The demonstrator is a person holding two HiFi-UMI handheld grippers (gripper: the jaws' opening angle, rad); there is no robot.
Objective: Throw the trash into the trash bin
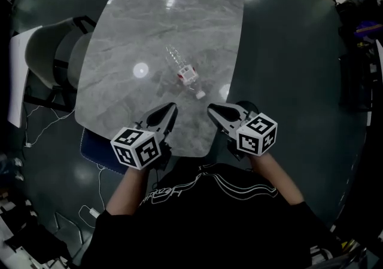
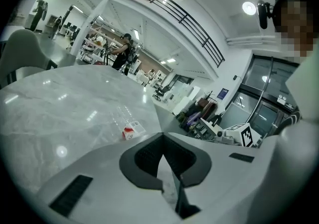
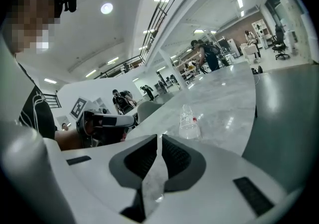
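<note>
A clear plastic bottle with a red and white label lies on its side on the grey marble table, and a small white cap rests just nearer to me. My left gripper and right gripper hover side by side over the table's near edge, both shut with nothing held, a short way short of the bottle. In the left gripper view the bottle lies ahead and left of the shut left gripper. In the right gripper view the bottle lies just beyond the shut right gripper. No trash bin shows.
A grey chair stands at the table's left side, with cables on the dark floor below it. A blue seat shows under the table's near left corner. Dark equipment lines the right edge. People stand far off in the hall.
</note>
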